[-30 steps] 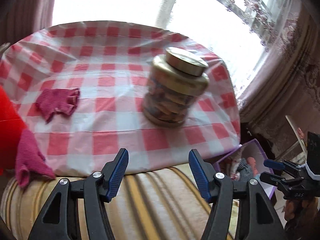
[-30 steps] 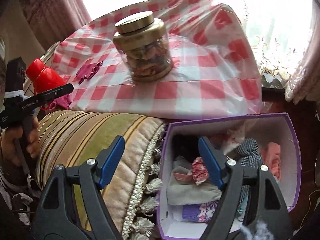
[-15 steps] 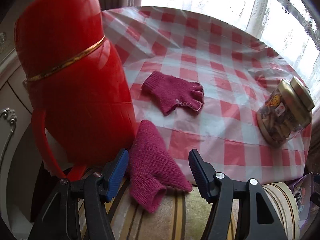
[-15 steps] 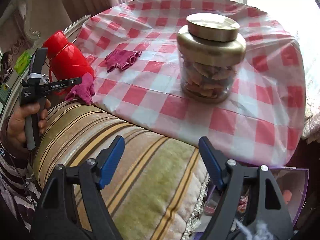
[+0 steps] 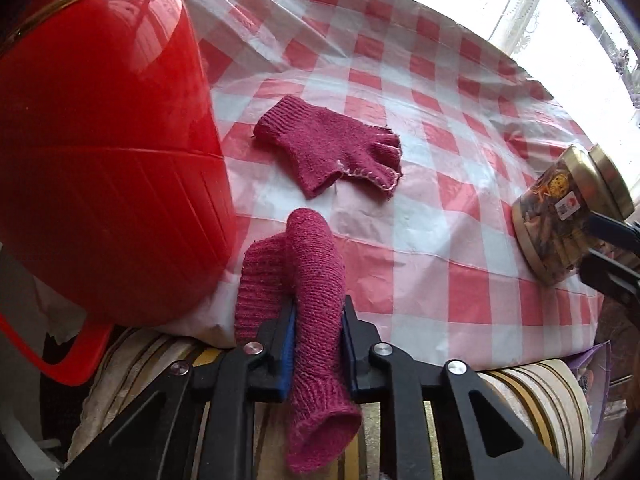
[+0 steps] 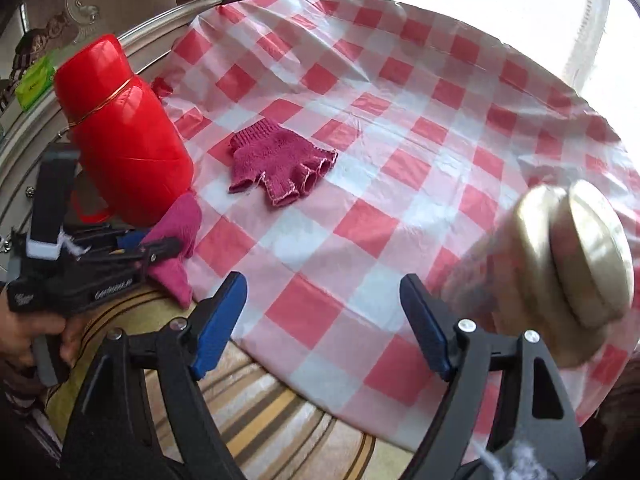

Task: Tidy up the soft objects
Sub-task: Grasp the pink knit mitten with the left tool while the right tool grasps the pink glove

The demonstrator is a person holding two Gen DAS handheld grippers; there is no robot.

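A magenta knit glove (image 5: 316, 280) hangs over the near edge of the checked table, beside the red flask. My left gripper (image 5: 318, 320) is closing its jaws on it, and the blue pads press the glove from both sides. The right wrist view shows the same glove (image 6: 176, 240) in the left gripper (image 6: 160, 246), held by a person's hand. Its partner, a fingerless magenta glove (image 5: 332, 148) (image 6: 280, 160), lies flat farther in on the cloth. My right gripper (image 6: 324, 320) stands open above the table's near edge with nothing between its fingers.
A tall red flask (image 5: 100, 140) (image 6: 124, 148) stands at the table's left, close to the held glove. A gold-lidded glass jar (image 5: 560, 216) (image 6: 560, 272) stands at the right. A striped cushion (image 6: 260, 412) lies below the table edge. The red-and-white tablecloth (image 6: 360, 128) covers the table.
My left gripper swung left to the flask, dropped toward the hanging glove and shut on it. My right gripper moved left from the purple box to the table edge, still open.
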